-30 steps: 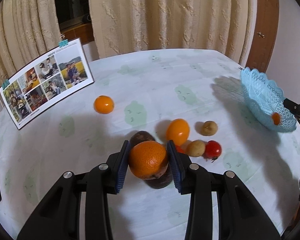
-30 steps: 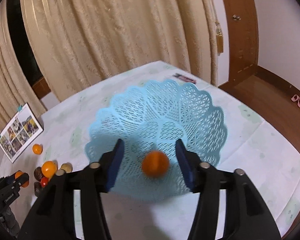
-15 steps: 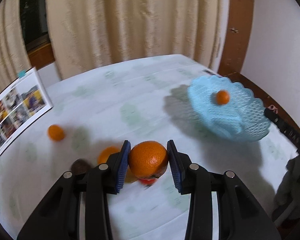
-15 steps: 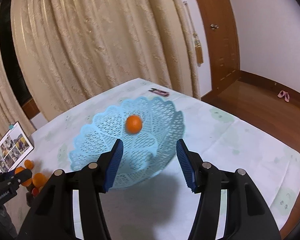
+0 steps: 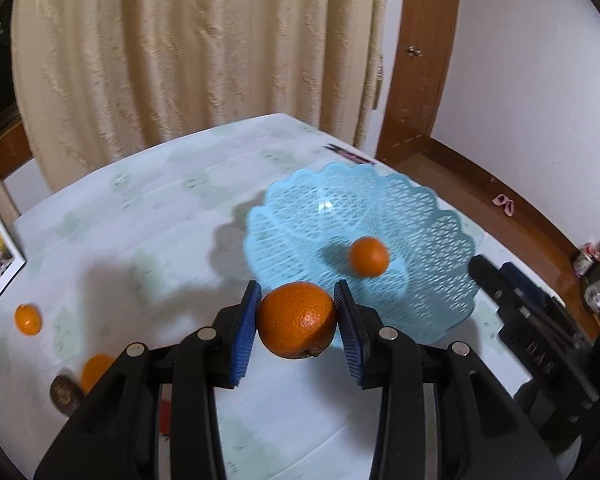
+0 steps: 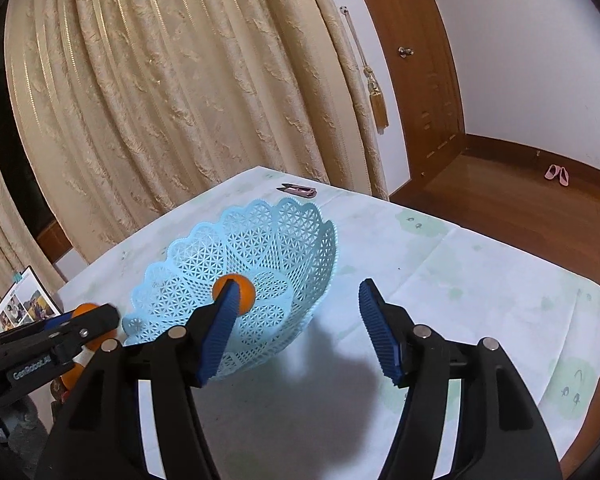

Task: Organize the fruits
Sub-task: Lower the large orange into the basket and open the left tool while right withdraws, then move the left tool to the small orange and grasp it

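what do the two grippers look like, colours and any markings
Both look alike: the left gripper and right gripper have matte black plastic bodies with round silver pivot pins and two fingers faced with ribbed blue pads. In the right wrist view, white lettering runs along the left gripper's side. No cables or sleeves show.

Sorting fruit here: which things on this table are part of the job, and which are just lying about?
Part of the job:
- big orange held in the left gripper
- blue basket
- small orange inside the basket
- loose oranges at the table's left
- dark brown fruit

Lying about:
- photo board
- pink clippers
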